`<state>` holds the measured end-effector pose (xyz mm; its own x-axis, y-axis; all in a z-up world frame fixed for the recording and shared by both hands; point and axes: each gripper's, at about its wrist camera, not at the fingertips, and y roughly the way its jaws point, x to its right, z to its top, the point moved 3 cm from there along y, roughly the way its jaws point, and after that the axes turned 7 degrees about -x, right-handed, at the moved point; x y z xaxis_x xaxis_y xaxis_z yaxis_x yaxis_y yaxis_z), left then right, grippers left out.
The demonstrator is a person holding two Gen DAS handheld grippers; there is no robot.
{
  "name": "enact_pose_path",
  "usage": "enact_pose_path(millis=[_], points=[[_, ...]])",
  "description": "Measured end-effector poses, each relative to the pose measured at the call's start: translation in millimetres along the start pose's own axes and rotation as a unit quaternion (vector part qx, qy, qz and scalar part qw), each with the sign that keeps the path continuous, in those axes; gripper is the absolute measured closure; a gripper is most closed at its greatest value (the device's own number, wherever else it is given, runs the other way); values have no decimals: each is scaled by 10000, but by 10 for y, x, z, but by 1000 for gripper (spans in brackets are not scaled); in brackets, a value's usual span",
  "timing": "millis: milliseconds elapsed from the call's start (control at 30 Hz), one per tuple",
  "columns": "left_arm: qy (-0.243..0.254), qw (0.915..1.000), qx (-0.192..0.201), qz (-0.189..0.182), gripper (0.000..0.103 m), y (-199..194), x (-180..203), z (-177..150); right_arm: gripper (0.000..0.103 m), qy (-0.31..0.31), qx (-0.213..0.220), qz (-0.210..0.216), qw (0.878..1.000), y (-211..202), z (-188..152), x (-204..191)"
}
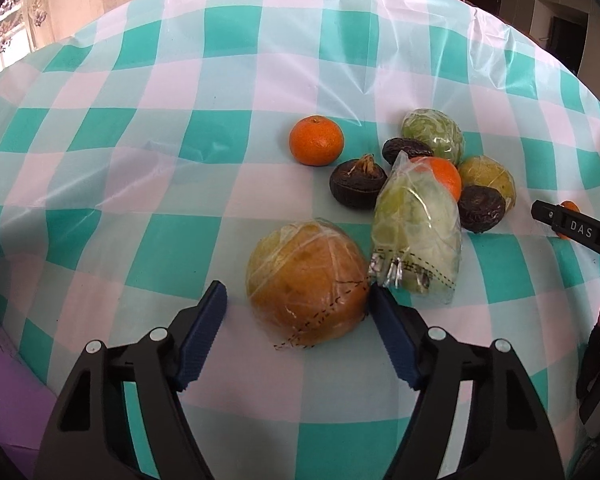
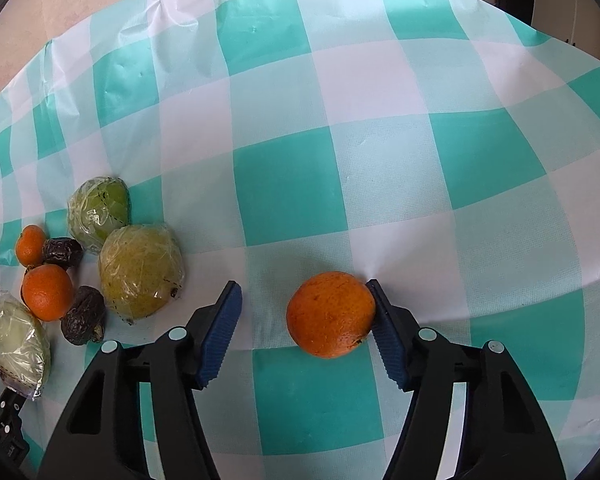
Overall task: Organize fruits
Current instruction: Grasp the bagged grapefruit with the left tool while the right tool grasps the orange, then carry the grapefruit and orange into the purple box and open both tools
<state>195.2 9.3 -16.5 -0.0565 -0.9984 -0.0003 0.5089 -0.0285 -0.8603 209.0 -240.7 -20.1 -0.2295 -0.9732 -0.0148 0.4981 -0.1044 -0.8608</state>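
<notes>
In the left wrist view my left gripper [image 1: 296,296] is open around a plastic-wrapped yellow-brown fruit [image 1: 308,282] on the checked tablecloth; its right pad touches the wrap. Behind lie a wrapped green fruit [image 1: 418,240], a mandarin [image 1: 317,141], dark brown fruits [image 1: 358,182] and more wrapped green fruits [image 1: 434,134]. In the right wrist view my right gripper [image 2: 304,296] is open around a large orange [image 2: 331,314], which rests against the right pad. The fruit pile [image 2: 140,272] lies to its left.
The teal and white checked tablecloth [image 2: 340,120] covers the table. The right gripper's body [image 1: 576,232] shows at the right edge of the left wrist view. A wall and a dark doorway [image 1: 560,20] lie beyond the table's far edge.
</notes>
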Motion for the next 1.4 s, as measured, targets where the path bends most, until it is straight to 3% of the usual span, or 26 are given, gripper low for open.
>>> enact_pose_path(millis=[67, 100, 267, 433, 500, 800, 1067, 1400], points=[[41, 10000, 21, 67, 42, 6, 30, 12, 64, 60, 66, -38, 10000, -32, -18, 18], [13, 10000, 27, 48, 42, 6, 28, 7, 65, 98, 86, -25, 9999, -50, -34, 15], [-302, 9991, 128, -252, 43, -122, -31, -198, 67, 175, 134, 253, 9994, -76, -26, 52], [-465, 9972, 459, -358, 43, -521, -3, -716, 68, 259, 288, 1181, 9923, -201, -108, 171], [-462, 9966, 562, -387, 43, -671, 14, -910, 68, 254, 359, 1339, 9900, -279, -175, 186], [-231, 9959, 737, -476, 43, -1176, 69, -1631, 68, 248, 220, 1807, 9830, -685, -932, 4], [-62, 9957, 753, -539, 43, -1441, -11, -1969, 68, -575, 345, 1908, 9793, -1034, -1413, -381], [-8, 9893, 1344, -561, 42, -1994, -124, -2112, 68, -1129, 203, 2058, 9718, -1168, -1723, -655]])
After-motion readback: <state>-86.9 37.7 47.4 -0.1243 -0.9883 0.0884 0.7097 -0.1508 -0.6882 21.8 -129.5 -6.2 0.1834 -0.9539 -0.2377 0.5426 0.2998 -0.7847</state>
